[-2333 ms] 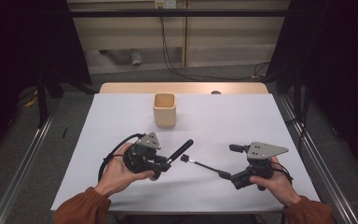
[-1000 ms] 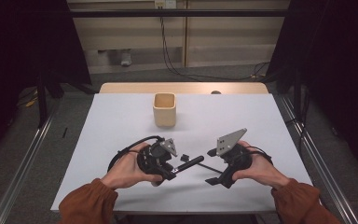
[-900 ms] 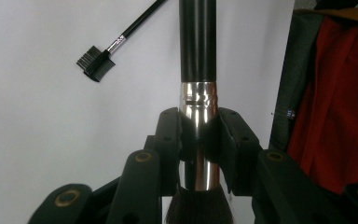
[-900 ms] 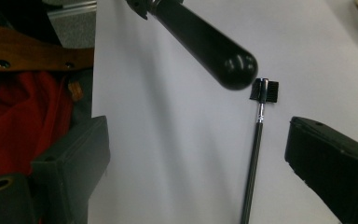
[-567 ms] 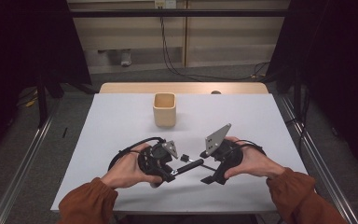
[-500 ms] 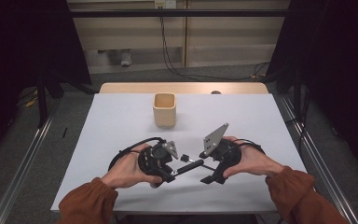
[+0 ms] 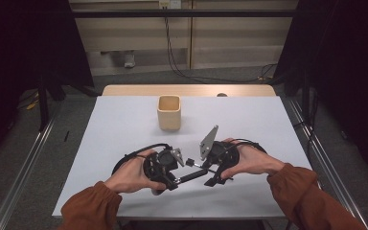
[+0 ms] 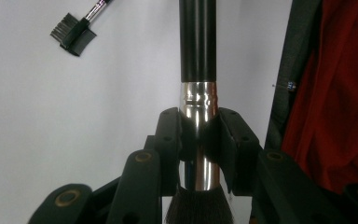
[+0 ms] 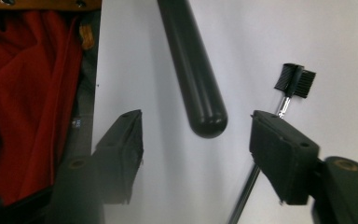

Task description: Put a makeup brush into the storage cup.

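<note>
Both forearms are brought in from the near edge, hands held close together low over the counter. The left gripper (image 7: pixel 172 179) is clamped, jaws closed tight around a handle. The right gripper (image 7: pixel 210 173) is turned toward the left, its jaws apart, having just been closing, nothing pressed between them.

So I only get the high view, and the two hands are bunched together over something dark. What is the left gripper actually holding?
Observer: A big makeup brush. The left gripper is clamped on its shiny silver collar, bristles toward the hand.
Operator: Has the right one grabbed it too?
Observer: No. The right gripper has just been closing, but its jaws stand apart; the brush's rounded black handle end sits in the gap, touching neither.
Operator: Anything else down there?
Observer: A small comb brush with a thin metal stem lies on the table, close beside one of the right gripper's jaws.
</note>
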`<state>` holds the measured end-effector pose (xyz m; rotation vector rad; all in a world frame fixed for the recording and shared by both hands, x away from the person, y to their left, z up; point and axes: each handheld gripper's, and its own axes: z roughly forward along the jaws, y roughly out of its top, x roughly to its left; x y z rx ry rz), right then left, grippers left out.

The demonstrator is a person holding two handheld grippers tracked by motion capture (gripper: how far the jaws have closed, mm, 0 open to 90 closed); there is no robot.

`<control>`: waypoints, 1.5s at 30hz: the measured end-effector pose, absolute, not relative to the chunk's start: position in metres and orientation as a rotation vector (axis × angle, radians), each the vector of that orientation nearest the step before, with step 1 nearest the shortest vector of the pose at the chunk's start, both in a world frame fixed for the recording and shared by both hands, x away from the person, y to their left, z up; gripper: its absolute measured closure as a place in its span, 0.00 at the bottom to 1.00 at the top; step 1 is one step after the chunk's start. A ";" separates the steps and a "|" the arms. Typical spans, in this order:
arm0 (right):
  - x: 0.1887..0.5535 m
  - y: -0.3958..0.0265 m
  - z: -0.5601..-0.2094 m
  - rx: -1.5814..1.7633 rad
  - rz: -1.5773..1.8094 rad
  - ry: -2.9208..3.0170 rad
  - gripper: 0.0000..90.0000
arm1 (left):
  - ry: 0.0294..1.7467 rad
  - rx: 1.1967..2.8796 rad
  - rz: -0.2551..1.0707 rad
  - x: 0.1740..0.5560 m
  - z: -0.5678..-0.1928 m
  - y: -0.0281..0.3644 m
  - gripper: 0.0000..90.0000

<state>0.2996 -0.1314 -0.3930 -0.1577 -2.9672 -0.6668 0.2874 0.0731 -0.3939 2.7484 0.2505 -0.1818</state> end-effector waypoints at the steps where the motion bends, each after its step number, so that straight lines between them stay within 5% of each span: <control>1: 0.300 -0.131 -0.393 -0.153 -0.666 -2.961 0.43 | 0.244 2.754 -0.192 0.288 -0.394 0.073 0.79; 26: 0.303 -0.109 -0.400 -0.047 -0.667 -2.922 0.79 | 0.212 2.758 -0.220 0.286 -0.399 0.071 0.79; 45: 0.303 -0.112 -0.404 -0.043 -0.671 -2.872 0.83 | 0.230 2.703 -0.190 0.288 -0.402 0.075 0.75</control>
